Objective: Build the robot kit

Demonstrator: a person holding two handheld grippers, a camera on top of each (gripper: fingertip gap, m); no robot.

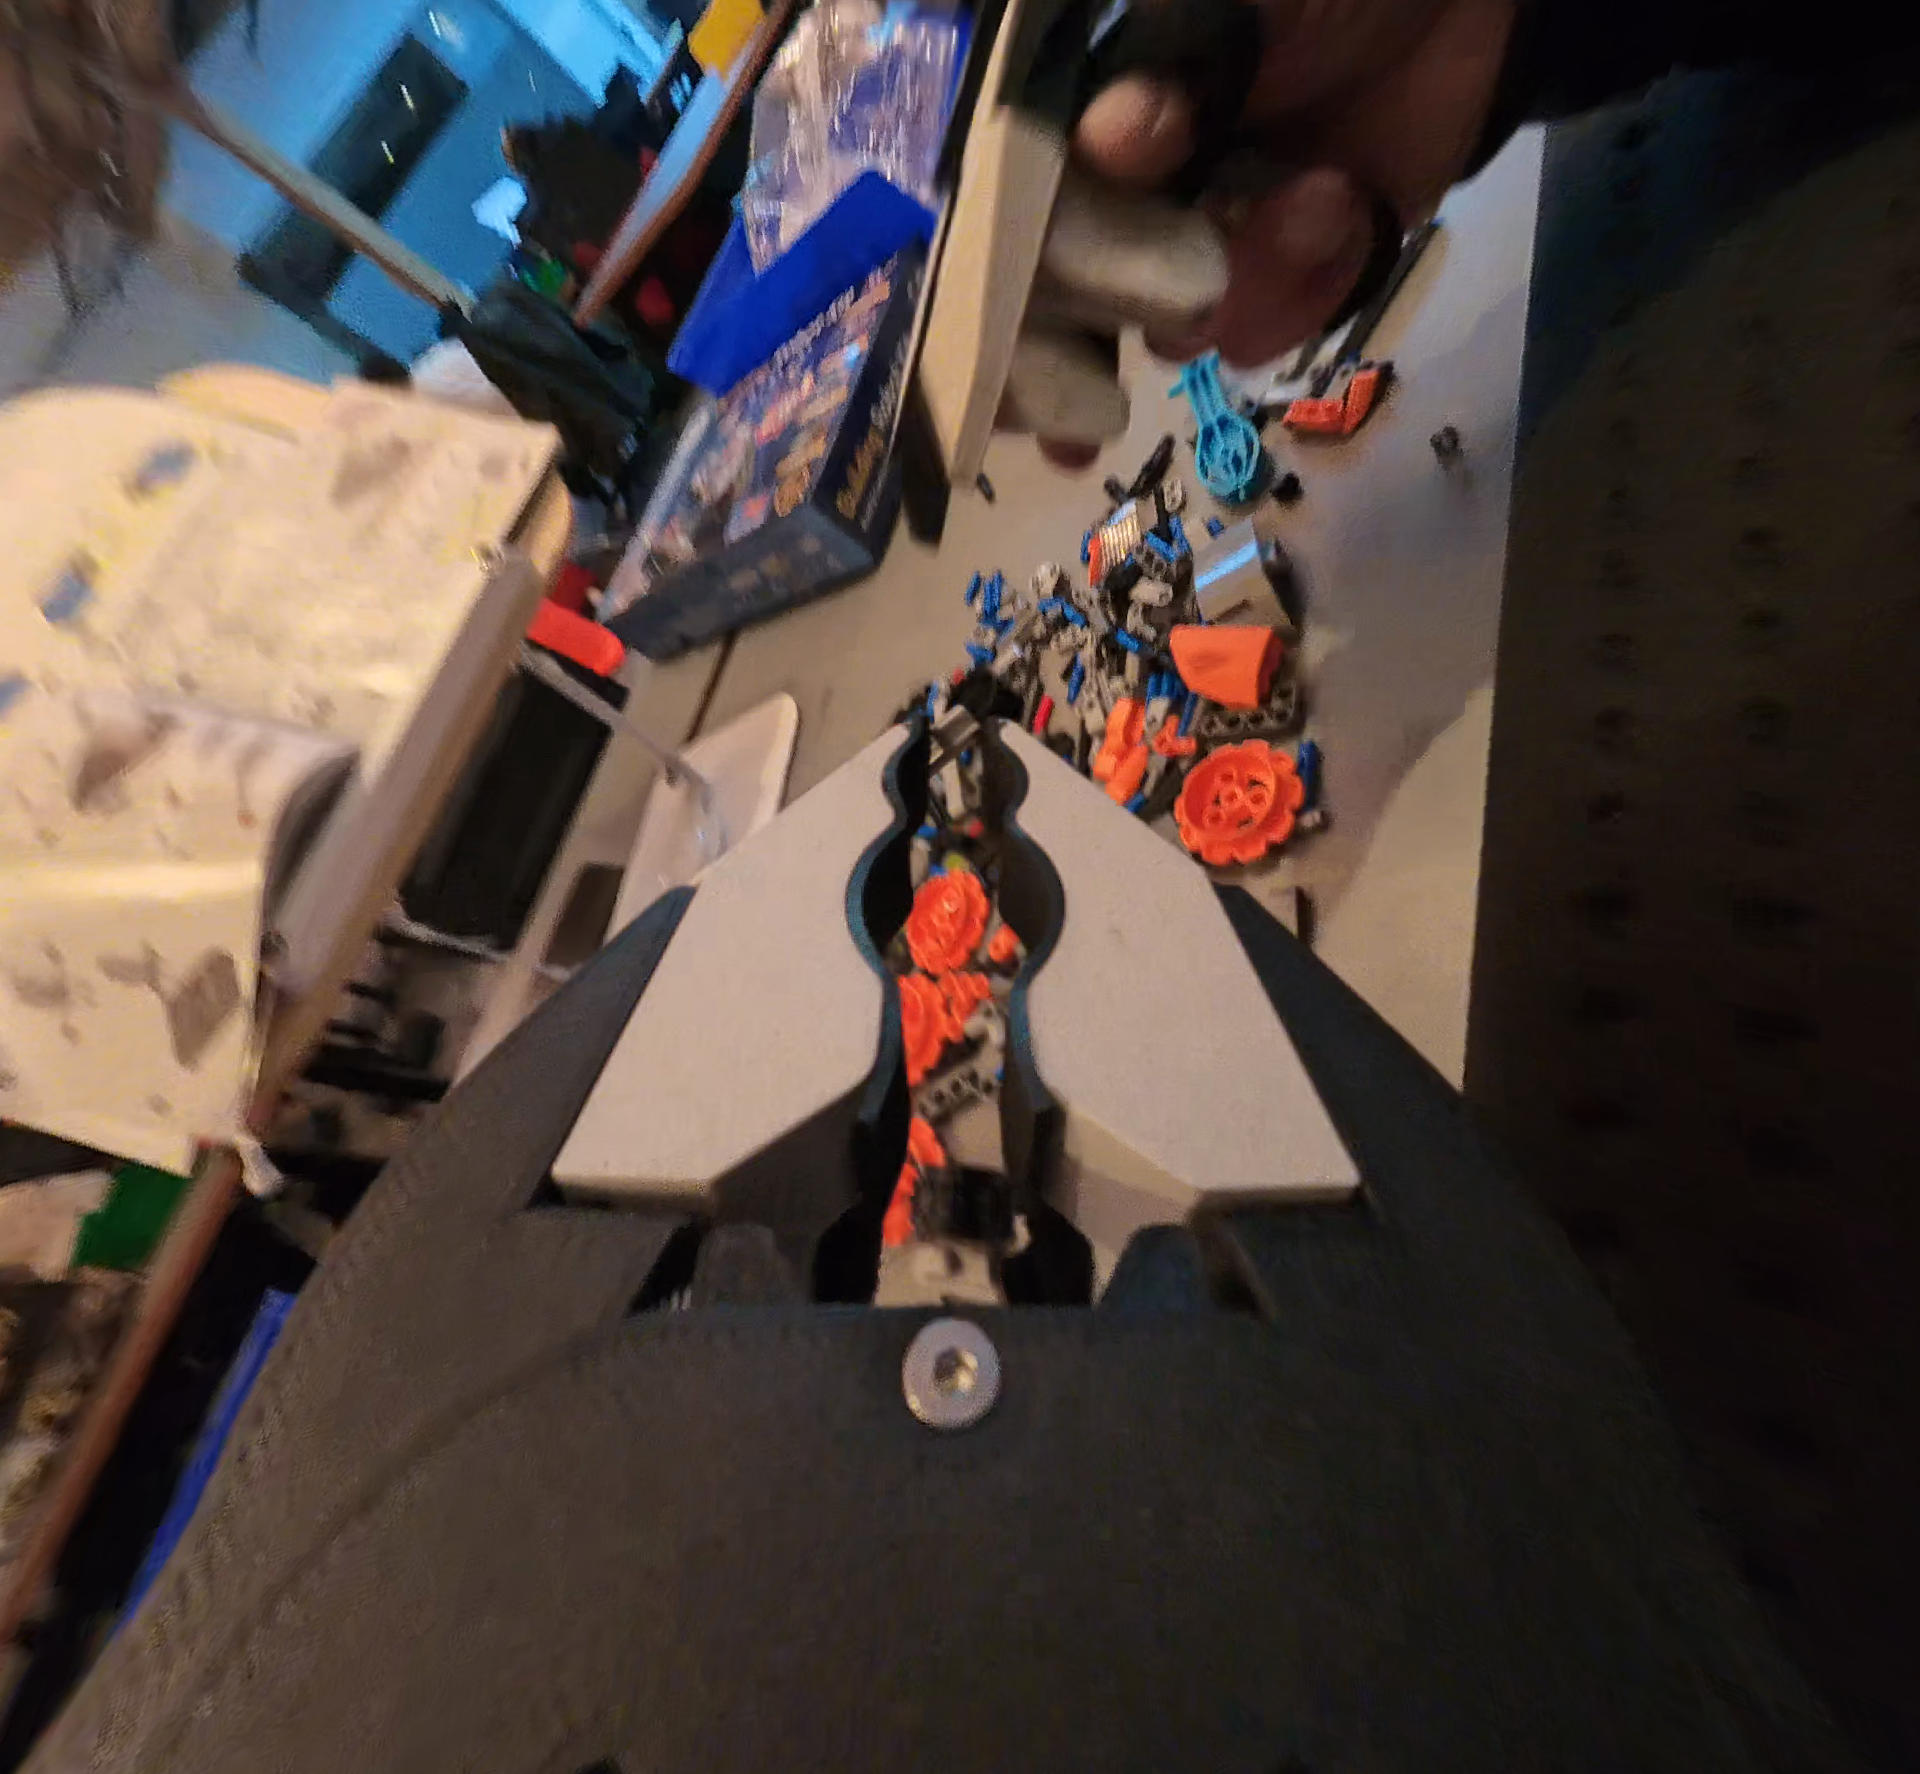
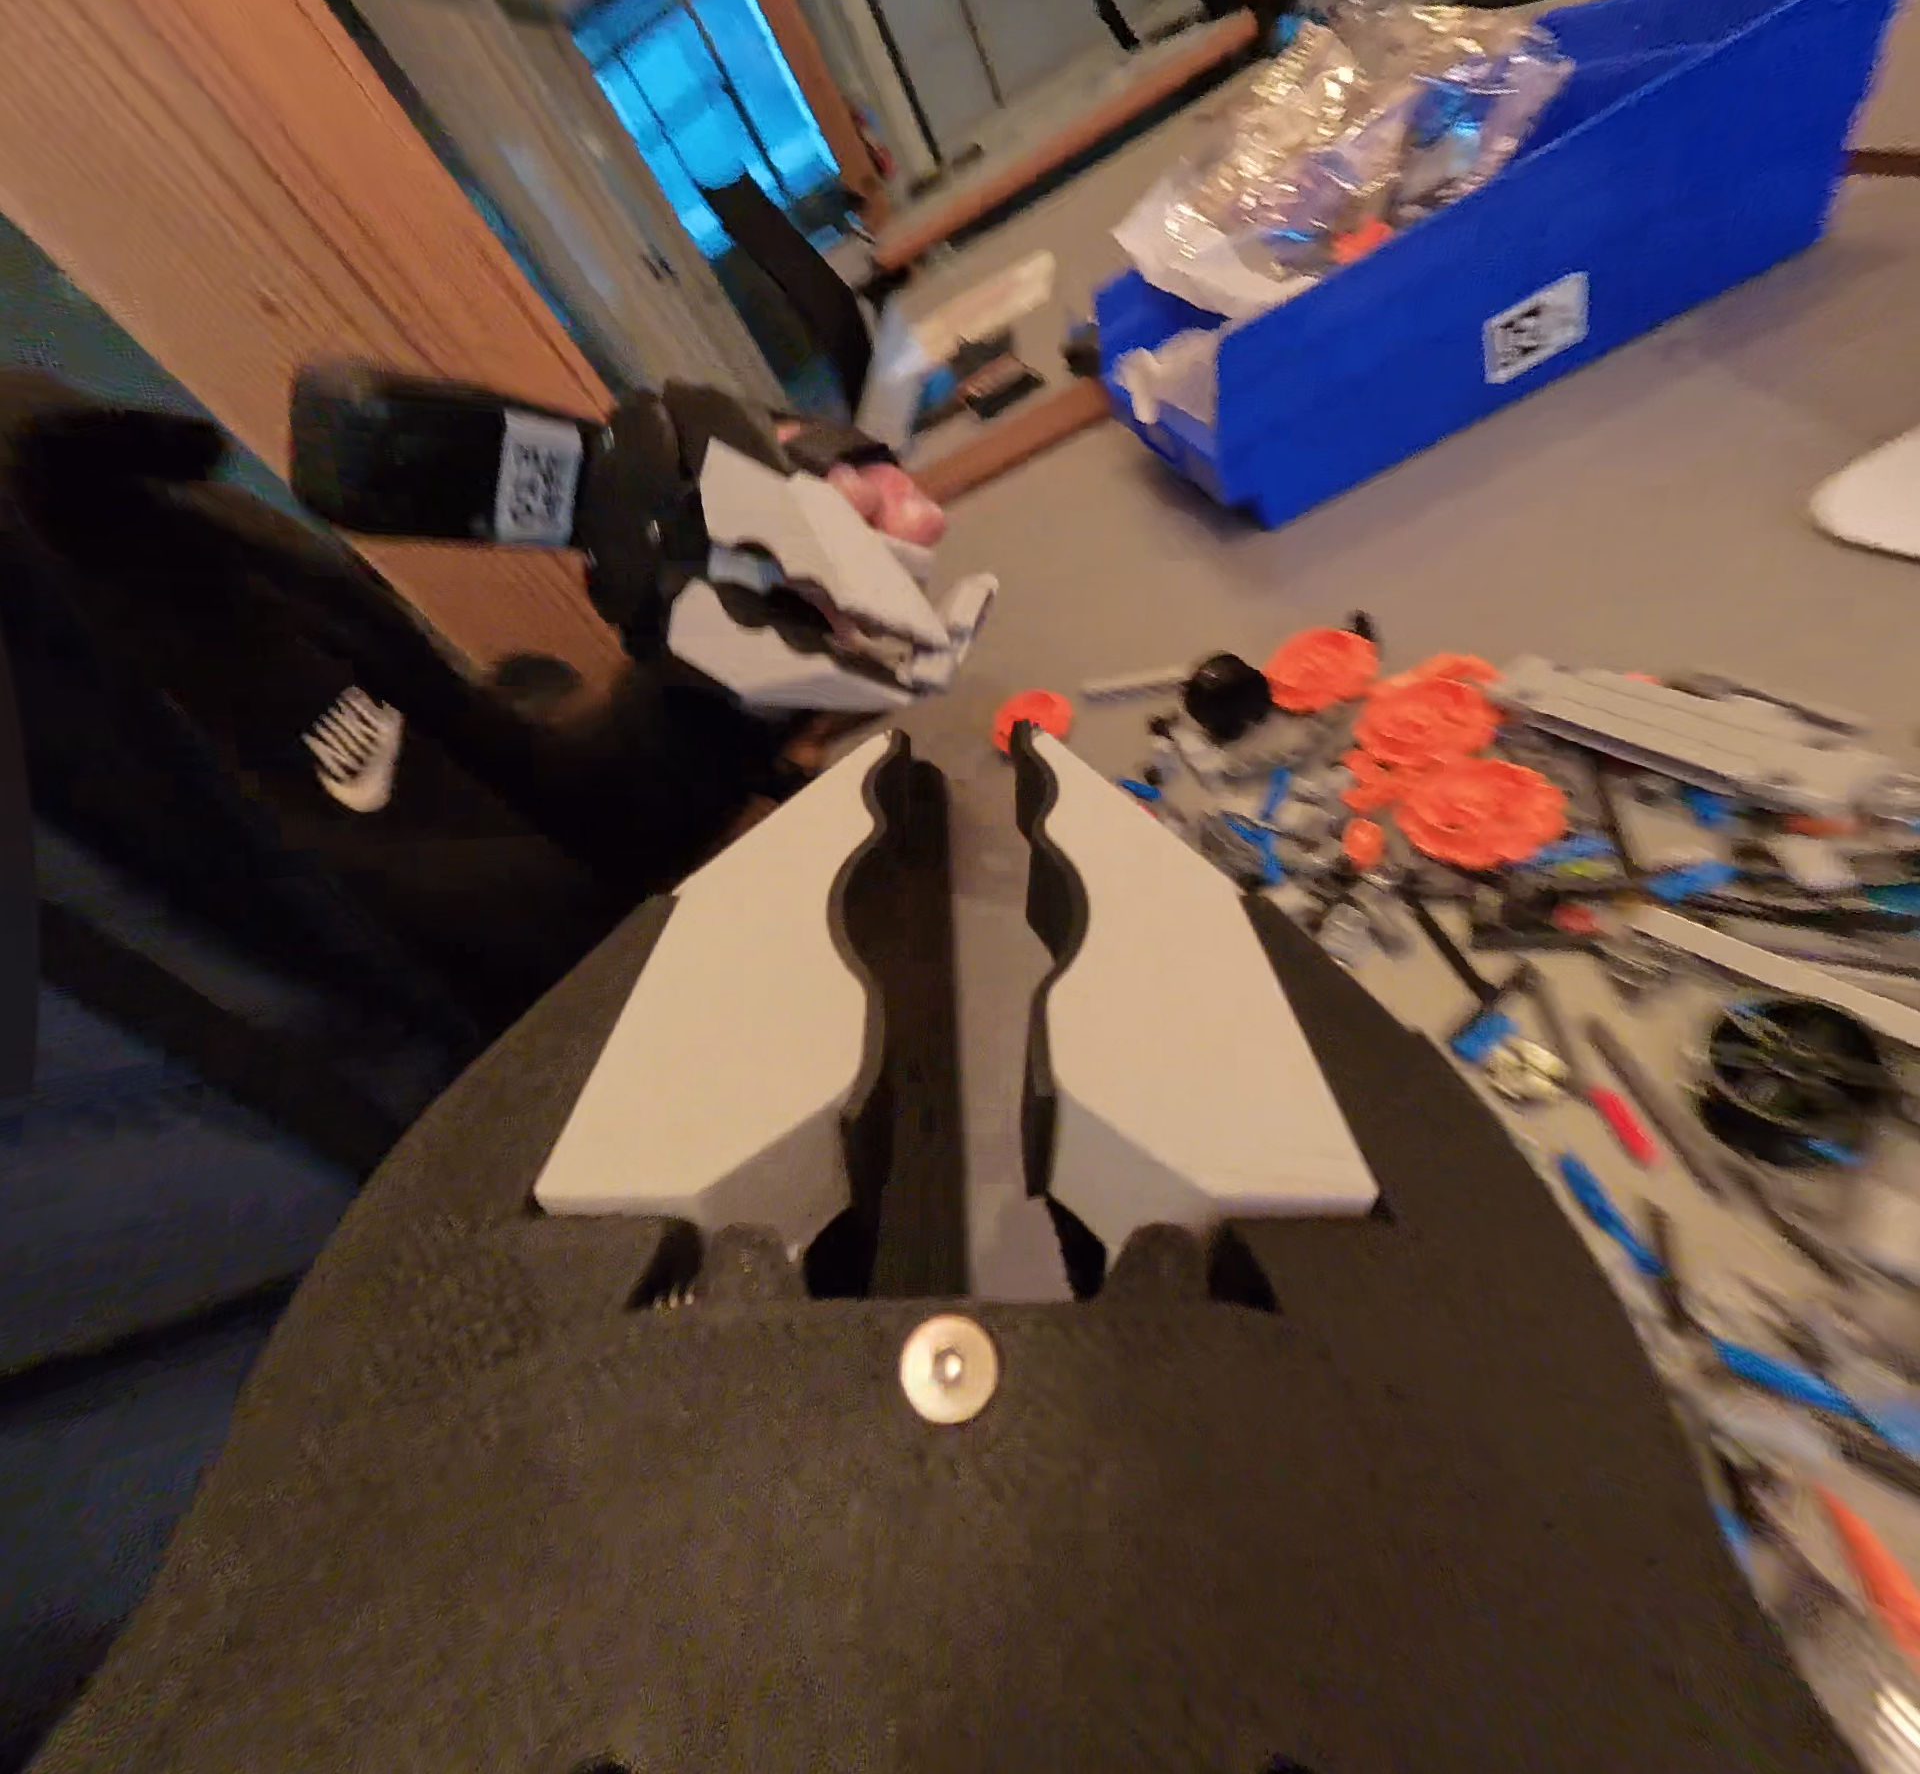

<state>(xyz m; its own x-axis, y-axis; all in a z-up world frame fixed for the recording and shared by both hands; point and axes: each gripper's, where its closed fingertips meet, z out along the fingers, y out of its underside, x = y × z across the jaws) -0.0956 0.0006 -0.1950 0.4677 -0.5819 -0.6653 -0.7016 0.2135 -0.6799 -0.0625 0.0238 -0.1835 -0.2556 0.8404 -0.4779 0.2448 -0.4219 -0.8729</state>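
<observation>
My left gripper [image 1: 958,737] hovers over the near edge of a pile of small building parts [image 1: 1174,644] in grey, black, blue and orange. Its jaws are nearly together, with a thin grey part between the tips. An orange gear [image 1: 1236,805] lies just to its right. In the right wrist view the left gripper [image 2: 935,654] is held above the table edge, with a grey bit at its tip. My right gripper [image 2: 961,737] is slightly open and empty, just left of the same pile [image 2: 1558,841]. A small orange part [image 2: 1034,711] lies by its right tip.
A blue bin [image 2: 1558,249] with plastic bags stands at the back of the grey table [image 2: 1351,581]. A printed dark box [image 1: 769,498] lies beside it. A black wheel [image 2: 1787,1080] lies at the right. A wooden cabinet [image 2: 260,166] and a person's dark sleeve [image 2: 312,685] are at the left. Left tips to right tips: about 5 centimetres. Left tips and right tips are each some 12 centimetres from the orange gear [image 1: 1236,805].
</observation>
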